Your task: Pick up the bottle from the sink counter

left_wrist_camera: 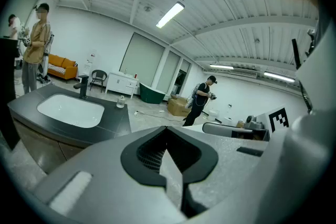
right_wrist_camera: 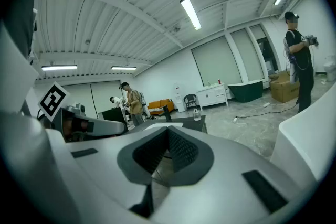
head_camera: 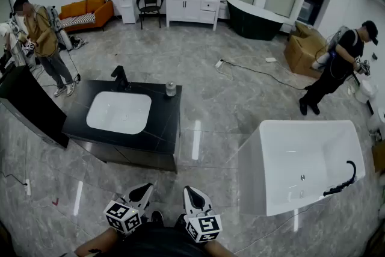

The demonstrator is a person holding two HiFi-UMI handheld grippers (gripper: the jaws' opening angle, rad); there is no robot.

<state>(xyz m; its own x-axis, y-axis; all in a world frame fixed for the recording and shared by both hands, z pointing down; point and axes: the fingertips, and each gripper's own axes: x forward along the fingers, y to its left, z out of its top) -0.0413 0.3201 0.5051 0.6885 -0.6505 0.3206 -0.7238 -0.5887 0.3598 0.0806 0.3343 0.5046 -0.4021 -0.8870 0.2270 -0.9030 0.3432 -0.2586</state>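
A small clear bottle (head_camera: 171, 89) with a grey cap stands at the far right corner of the black sink counter (head_camera: 162, 129), beside the white basin (head_camera: 119, 112) and black faucet (head_camera: 120, 77). My left gripper (head_camera: 139, 194) and right gripper (head_camera: 194, 197) hover low and close to me, well short of the counter, both shut and empty. The left gripper view shows the shut left gripper (left_wrist_camera: 167, 131) with the bottle (left_wrist_camera: 121, 103) far ahead on the counter's right end. In the right gripper view, the bottle (right_wrist_camera: 197, 114) is small and distant beyond the shut right gripper (right_wrist_camera: 168, 131).
A white bathtub (head_camera: 301, 165) stands on the floor to my right. A black cabinet (head_camera: 30, 105) sits left of the counter. One person (head_camera: 42, 39) stands at the far left, another (head_camera: 337, 69) at the far right near a cardboard box (head_camera: 304, 51). A cable (head_camera: 252, 69) lies on the floor.
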